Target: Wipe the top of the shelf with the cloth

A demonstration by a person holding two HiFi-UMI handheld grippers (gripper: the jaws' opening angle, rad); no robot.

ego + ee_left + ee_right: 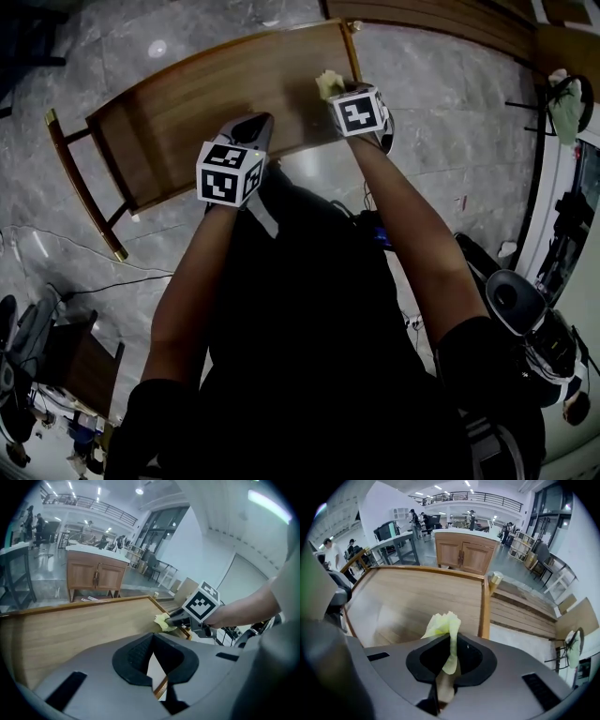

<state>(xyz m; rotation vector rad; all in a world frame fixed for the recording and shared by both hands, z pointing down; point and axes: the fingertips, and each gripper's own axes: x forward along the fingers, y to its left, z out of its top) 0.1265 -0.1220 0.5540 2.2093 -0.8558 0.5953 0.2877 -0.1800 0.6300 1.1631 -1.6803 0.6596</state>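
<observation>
Right gripper (448, 663) is clamping the cloth (442, 626): jaws are pinching its lower fold, and the crumpled top is sticking out ahead. Cloth is sitting over the right end of the shelf top (412, 597), near the raised edge rail (485, 606); can't tell if it's touching the wood. Judging it light, soft and limp, so it's likely going to bunch and drag rather than lie flat. The mid-bunch grip is looking adequate; pressing down should spread it. Left gripper (249, 129) is hovering at the shelf's near edge, jaws together, holding nothing.
</observation>
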